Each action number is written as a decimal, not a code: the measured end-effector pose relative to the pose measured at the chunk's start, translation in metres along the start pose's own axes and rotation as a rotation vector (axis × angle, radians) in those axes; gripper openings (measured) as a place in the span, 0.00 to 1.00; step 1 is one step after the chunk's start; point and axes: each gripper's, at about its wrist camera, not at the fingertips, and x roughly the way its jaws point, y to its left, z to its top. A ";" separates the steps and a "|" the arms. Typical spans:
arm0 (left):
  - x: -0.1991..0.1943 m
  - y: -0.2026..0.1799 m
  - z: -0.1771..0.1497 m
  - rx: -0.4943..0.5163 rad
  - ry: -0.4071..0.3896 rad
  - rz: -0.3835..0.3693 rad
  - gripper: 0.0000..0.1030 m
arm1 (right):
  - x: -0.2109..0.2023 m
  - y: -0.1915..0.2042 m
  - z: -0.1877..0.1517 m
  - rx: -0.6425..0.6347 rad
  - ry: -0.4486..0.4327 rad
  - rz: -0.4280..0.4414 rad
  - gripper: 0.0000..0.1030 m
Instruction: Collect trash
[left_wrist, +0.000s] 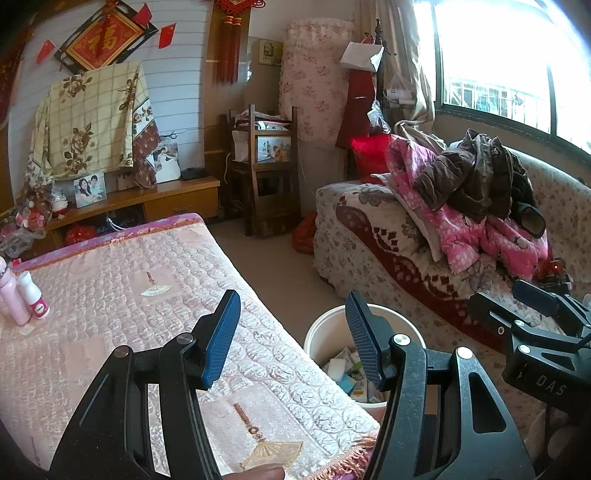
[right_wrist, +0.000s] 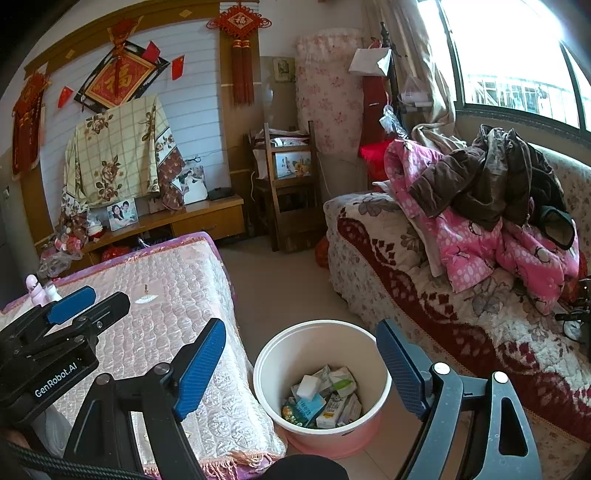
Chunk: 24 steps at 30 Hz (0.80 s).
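A pink and white bin (right_wrist: 365, 350) stands on the floor between the table and the sofa. It holds several bits of trash (right_wrist: 325, 398): small cartons, wrappers and a white block. It also shows in the left wrist view (left_wrist: 325, 332). My right gripper (right_wrist: 301, 369) is open and empty, held above the bin. My left gripper (left_wrist: 291, 336) is open and empty over the table's right edge, beside the bin. Each gripper shows in the other's view, the right one (left_wrist: 532, 306) and the left one (right_wrist: 77, 306).
A table with a pink quilted cover (left_wrist: 122, 314) is at the left, with two small bottles (left_wrist: 22, 299) at its far left. A sofa (right_wrist: 424, 280) piled with clothes (right_wrist: 491, 206) is at the right. A wooden cabinet (left_wrist: 177, 195) and chair (left_wrist: 273, 177) stand at the back.
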 end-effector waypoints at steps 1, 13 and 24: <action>0.000 0.000 0.000 0.000 0.000 -0.002 0.56 | 0.000 0.000 0.000 0.001 0.000 0.001 0.79; 0.003 -0.002 0.000 0.005 0.010 0.000 0.56 | 0.003 0.000 -0.002 0.001 0.008 0.003 0.80; 0.005 0.000 -0.002 0.000 0.019 -0.005 0.56 | 0.011 0.002 -0.009 -0.001 0.022 0.006 0.80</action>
